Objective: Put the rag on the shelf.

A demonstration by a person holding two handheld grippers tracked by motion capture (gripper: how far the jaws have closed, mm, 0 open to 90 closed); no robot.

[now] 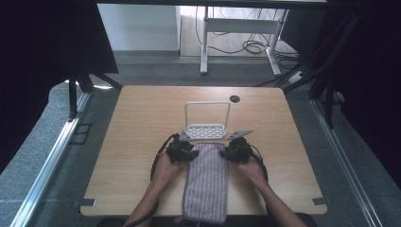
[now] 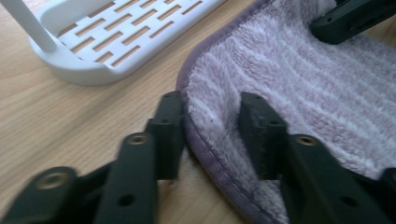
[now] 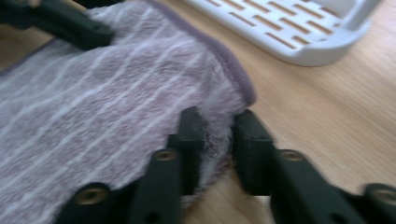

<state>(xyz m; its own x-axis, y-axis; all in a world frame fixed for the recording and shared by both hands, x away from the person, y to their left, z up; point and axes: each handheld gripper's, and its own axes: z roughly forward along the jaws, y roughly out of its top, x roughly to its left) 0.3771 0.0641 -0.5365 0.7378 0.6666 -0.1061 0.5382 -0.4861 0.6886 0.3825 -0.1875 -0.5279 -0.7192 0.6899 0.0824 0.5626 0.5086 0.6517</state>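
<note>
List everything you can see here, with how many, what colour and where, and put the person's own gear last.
Towel: one, purple-grey striped, near middle of table, hanging over the near edge.
Rack: one, white, slotted base with upright frame, just beyond the towel.
Table: one, light wood.
Desk frame: one, white, on the floor beyond.
Left gripper: black, open, straddling the towel's far left corner.
Right gripper: black, shut on the towel's far right corner.
Forearms: two, from the bottom.

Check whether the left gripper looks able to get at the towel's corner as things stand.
Probably yes: the left gripper already straddles the towel at its edge, jaws open, one on the wood, one on the pile. Nothing lies between.
</note>
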